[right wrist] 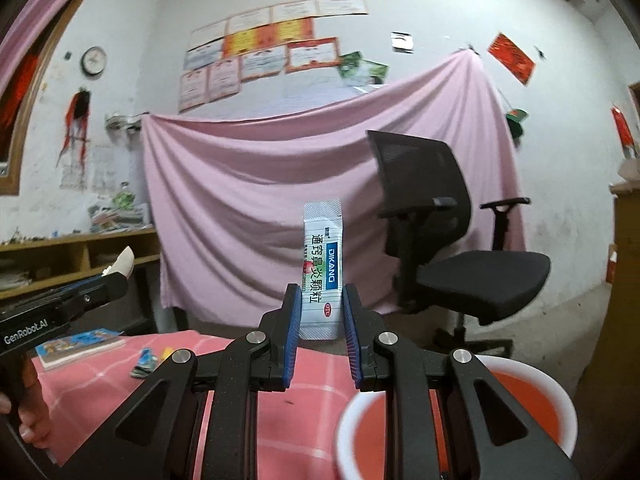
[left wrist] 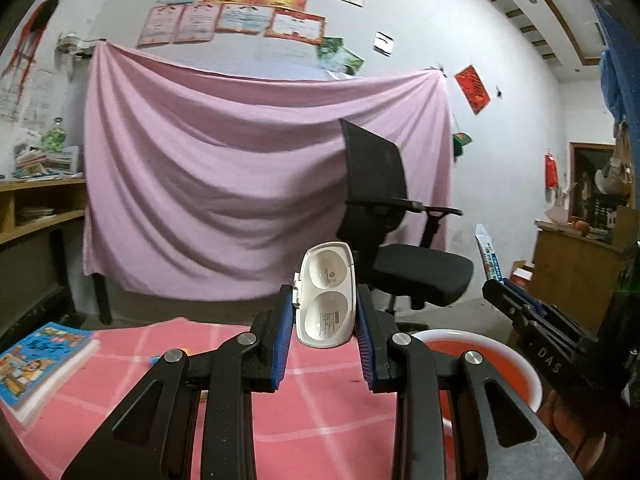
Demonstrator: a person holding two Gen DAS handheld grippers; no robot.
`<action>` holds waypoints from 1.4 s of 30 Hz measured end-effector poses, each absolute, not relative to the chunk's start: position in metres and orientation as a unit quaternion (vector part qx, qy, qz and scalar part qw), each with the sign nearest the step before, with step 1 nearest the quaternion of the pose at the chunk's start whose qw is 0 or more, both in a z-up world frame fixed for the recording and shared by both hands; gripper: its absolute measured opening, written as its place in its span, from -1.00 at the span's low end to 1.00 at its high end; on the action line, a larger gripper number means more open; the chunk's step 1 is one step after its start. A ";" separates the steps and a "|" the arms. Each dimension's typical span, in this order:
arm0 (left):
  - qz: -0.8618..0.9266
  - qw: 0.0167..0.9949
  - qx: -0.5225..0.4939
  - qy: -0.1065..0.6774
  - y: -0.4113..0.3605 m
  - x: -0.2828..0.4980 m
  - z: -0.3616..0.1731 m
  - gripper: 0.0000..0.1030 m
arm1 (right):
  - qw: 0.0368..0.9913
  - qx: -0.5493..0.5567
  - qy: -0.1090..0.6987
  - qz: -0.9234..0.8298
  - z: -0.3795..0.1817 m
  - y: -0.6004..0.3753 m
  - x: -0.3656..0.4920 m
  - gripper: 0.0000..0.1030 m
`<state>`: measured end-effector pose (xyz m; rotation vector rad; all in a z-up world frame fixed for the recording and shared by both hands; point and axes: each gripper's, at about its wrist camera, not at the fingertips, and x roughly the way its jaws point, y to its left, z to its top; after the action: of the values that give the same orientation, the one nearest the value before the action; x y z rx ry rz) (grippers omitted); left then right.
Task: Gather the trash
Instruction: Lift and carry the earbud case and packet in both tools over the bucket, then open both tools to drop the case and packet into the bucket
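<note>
My left gripper (left wrist: 325, 312) is shut on a white plastic clamshell case (left wrist: 327, 296), which stands upright between the blue pads. My right gripper (right wrist: 322, 312) is shut on a white and blue medicine sachet (right wrist: 322, 268), also upright. Each gripper shows in the other's view: the right gripper (left wrist: 496, 286) with the sachet (left wrist: 489, 256) at the right, the left gripper (right wrist: 118, 280) with the case (right wrist: 122, 262) at the left. A red basin with a white rim (left wrist: 472, 356) (right wrist: 532, 400) sits just below and right of both grippers. Small wrappers (right wrist: 146, 360) lie on the pink checked tablecloth (right wrist: 100, 384).
A colourful book (left wrist: 36, 364) (right wrist: 76, 346) lies at the table's left end. A black office chair (left wrist: 400, 240) (right wrist: 460, 240) stands beyond the table before a hanging pink sheet (left wrist: 240, 180). Wooden shelves (left wrist: 36, 208) line the left wall. A hand (right wrist: 24, 412) grips the left gripper's handle.
</note>
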<state>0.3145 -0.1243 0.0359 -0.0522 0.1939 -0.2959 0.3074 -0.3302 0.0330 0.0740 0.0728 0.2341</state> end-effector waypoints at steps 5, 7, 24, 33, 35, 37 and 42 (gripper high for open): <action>-0.181 0.976 -0.020 0.121 -0.159 0.325 0.037 -0.51 | 0.994 0.051 0.047 0.086 0.031 -0.358 0.307 -0.64; -0.193 0.972 -0.019 0.129 -0.172 0.329 0.037 -0.51 | 0.994 0.056 0.053 0.076 0.028 -0.368 0.306 -0.64; -0.260 0.935 -0.003 0.241 -0.251 0.362 0.016 -0.51 | 0.985 0.125 0.122 0.013 0.017 -0.432 0.318 -0.62; -0.275 0.916 -0.012 0.290 -0.266 0.369 -0.003 -0.51 | 0.972 0.159 0.171 0.005 0.007 -0.451 0.328 -0.60; -0.279 0.912 -0.015 0.299 -0.268 0.372 -0.005 -0.51 | 0.970 0.161 0.184 0.004 0.004 -0.452 0.331 -0.60; -0.279 0.910 -0.016 0.308 -0.269 0.374 -0.006 -0.51 | 0.967 0.163 0.197 0.003 0.000 -0.452 0.334 -0.60; -0.279 0.907 -0.021 0.314 -0.266 0.375 -0.008 -0.25 | 0.963 0.162 0.216 0.001 -0.005 -0.453 0.339 -0.55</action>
<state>0.3751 -0.2660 -0.0082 -0.0431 0.6485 -0.5763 0.3390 -0.4527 -0.0049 0.3282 0.4378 0.0017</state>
